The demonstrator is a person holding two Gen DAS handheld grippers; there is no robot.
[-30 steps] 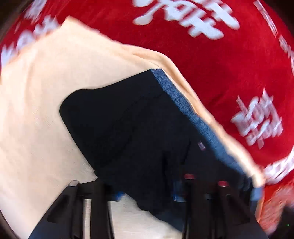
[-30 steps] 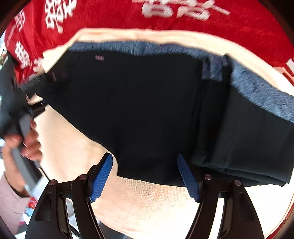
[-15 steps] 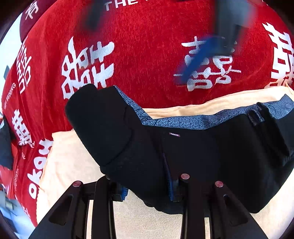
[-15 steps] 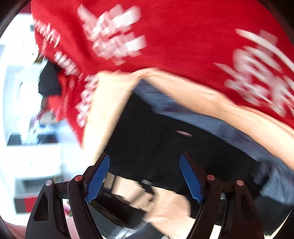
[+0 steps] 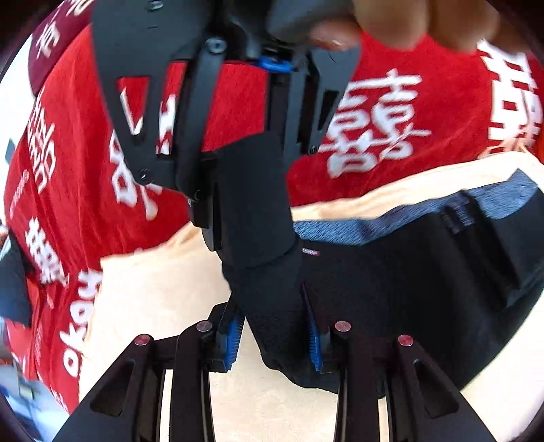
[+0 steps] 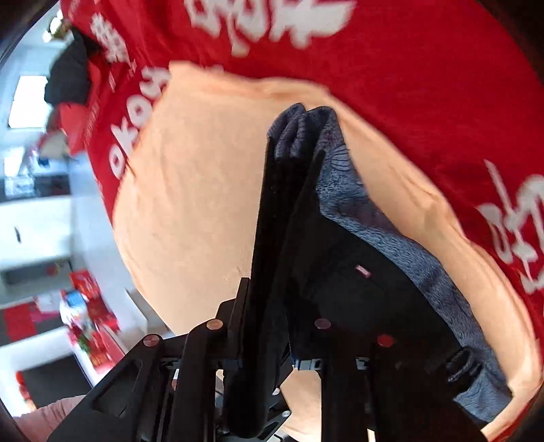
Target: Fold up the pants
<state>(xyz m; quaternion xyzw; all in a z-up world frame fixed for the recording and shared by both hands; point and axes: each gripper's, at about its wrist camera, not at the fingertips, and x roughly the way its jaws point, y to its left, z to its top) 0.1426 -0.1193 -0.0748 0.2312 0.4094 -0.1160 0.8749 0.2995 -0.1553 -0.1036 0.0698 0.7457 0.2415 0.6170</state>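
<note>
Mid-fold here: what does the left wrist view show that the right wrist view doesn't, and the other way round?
Only the left wrist view shows both grips at once: the left hand-held gripper pinching a bunched part of the pants, and the right hand-held gripper coming down from above onto the raised fold, with the person's hand at the top edge.

Only the right wrist view shows the room to the left, past the cloth edge, and the grey-blue waistband close up.

Both show the dark pants on the peach towel, over the red cloth with white characters.
</note>
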